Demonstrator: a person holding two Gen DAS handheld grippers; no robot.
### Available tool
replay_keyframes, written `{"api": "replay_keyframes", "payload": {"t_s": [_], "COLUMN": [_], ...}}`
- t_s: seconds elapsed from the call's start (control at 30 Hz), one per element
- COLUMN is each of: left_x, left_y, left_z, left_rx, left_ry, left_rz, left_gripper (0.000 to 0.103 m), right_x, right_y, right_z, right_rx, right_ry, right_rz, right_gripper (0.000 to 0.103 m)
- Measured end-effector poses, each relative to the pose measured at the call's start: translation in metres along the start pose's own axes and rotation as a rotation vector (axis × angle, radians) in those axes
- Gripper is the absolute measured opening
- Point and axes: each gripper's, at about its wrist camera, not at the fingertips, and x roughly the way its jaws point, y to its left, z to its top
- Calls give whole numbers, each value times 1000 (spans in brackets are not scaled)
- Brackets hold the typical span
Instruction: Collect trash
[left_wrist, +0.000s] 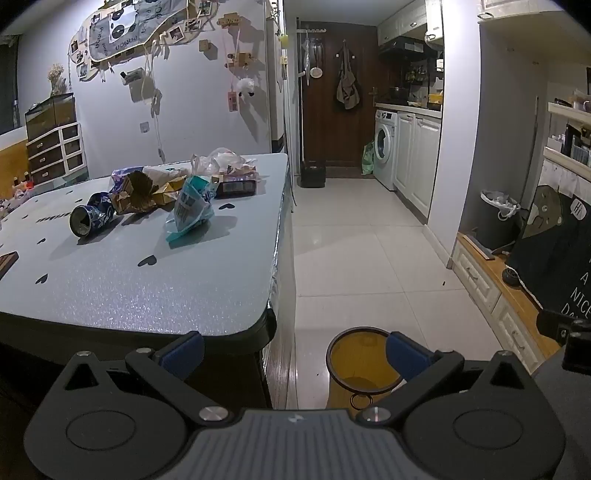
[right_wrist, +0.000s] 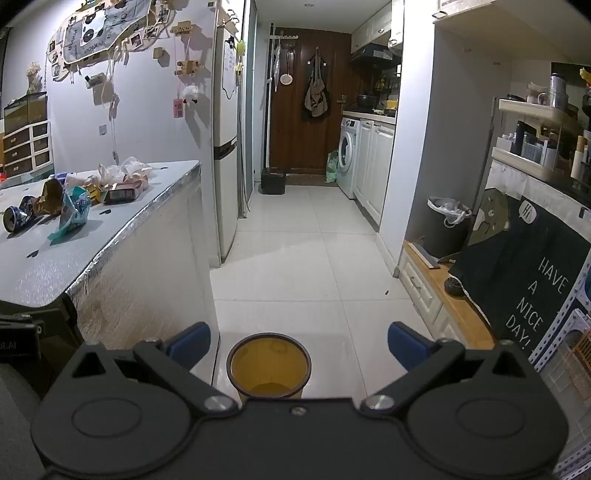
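Nothing collected yet, by the look of it: left gripper (left_wrist: 293, 354) and right gripper (right_wrist: 299, 347) both gape empty above the yellow round floor bin (right_wrist: 268, 363), crushed blue drink can (left_wrist: 90, 218) and teal snack wrapper (left_wrist: 190, 210) untouched on the grey speckled tabletop (left_wrist: 166, 288); next move likely a reach to that litter.

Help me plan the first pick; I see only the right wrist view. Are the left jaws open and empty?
Observer: Yes, the left gripper is open, with nothing between its fingers.
Operator: What lies ahead of it?
Observer: Its left finger shows against the near corner of the table, and its right one overlaps the rim of the yellow bin on the floor.
Operator: Anything left of the crushed can?
Observer: A flat brown thing at the table's left side, cut off by the frame, apart from the crushed can.
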Motion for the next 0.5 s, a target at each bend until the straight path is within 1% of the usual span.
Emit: {"api": "replay_keyframes", "payload": {"t_s": [0.17,0.23,0.5], "left_x": [0,-5,-4], "left_y": [0,0,-3], "left_z": [0,7,5], "left_rx": [1,1,1], "left_ry": [0,0,-2], "left_rz": [0,0,1], "left_gripper": [103,103,103], "right_x": [-2,-2,-2], "right_y": [-2,-2,0], "right_z": [1,0,2], "right_rx": [0,0,-2], "right_ry": [-1,-2,-2], "right_rz": [-1,0,0], "right_gripper": [103,103,103]}}
